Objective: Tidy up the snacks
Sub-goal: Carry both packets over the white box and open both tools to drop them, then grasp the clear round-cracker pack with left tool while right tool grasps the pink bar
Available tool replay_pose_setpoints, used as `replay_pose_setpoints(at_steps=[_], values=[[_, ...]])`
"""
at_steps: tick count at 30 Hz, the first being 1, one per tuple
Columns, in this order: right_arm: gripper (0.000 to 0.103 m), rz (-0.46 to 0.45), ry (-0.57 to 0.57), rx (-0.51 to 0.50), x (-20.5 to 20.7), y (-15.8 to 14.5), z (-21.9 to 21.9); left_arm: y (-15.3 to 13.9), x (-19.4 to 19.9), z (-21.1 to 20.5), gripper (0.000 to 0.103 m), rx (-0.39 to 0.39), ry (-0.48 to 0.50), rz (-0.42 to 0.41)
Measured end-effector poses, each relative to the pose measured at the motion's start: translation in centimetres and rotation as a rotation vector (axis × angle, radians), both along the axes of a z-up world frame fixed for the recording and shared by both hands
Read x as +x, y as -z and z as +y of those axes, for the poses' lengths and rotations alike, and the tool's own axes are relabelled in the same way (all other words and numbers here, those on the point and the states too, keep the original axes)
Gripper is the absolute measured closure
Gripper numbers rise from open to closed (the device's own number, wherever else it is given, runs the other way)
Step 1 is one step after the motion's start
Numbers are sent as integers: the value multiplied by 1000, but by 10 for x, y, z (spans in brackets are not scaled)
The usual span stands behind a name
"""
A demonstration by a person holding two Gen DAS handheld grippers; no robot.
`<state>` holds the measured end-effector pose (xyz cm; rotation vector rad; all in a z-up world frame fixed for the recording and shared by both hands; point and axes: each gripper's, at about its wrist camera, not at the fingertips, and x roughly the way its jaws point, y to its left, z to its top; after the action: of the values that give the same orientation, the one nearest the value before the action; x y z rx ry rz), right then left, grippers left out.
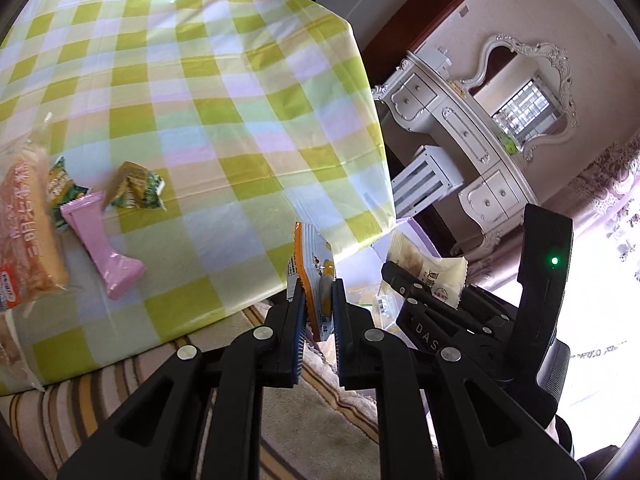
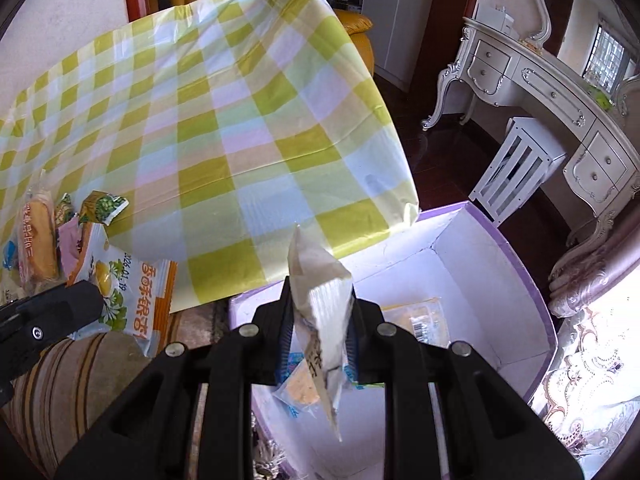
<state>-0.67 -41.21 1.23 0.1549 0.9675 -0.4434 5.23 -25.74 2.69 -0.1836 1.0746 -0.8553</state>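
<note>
I have the checkered tabletop (image 2: 224, 120) filling most of both wrist views, and its near right corner overhangs the open purple-rimmed box (image 2: 532, 280) standing on the floor beside it. Some flat packets already lie on the box's white bottom. Past the box stand a white dressing table (image 2: 560, 92) and a slatted white stool (image 2: 516, 172). Along the tabletop's left edge I see a bread loaf pack (image 1: 28, 240), a pink wrapper (image 1: 104, 248) just beside it, and a green-and-yellow snack (image 1: 136, 188) touching the pink one's far end. My right gripper (image 2: 318, 320) is above the box, fingers clamped on a cream packet (image 2: 320, 300). My left gripper (image 1: 318, 312), off the tabletop's near edge, pinches an orange-and-white packet (image 1: 316, 272) upright between its pads.
</note>
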Motion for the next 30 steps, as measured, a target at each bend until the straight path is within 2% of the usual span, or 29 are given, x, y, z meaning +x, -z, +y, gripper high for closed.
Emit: replay_pose_setpoints(at_steps=[11,13,15,20,27,30], values=[[78,39,81,-28,-8,18,-31,21,-4,-47,92,40,105,64],[72,37,87,-34,-9,18,-33,23,-4,-51,89,46,112,70],[58,35,92,-41,-10,18,-34,25,-3,-51,88,44,110,80],[51,36,87,-48,-11,18,-34,22,-3,-46,67,42,85,65],[30,-3,66,-54,-13,7,-27,12,-7,-33,61,61,23,-4],[27,-16,34,-60,-12,2,-20,9,-6,-22,61,73,-14,-23]])
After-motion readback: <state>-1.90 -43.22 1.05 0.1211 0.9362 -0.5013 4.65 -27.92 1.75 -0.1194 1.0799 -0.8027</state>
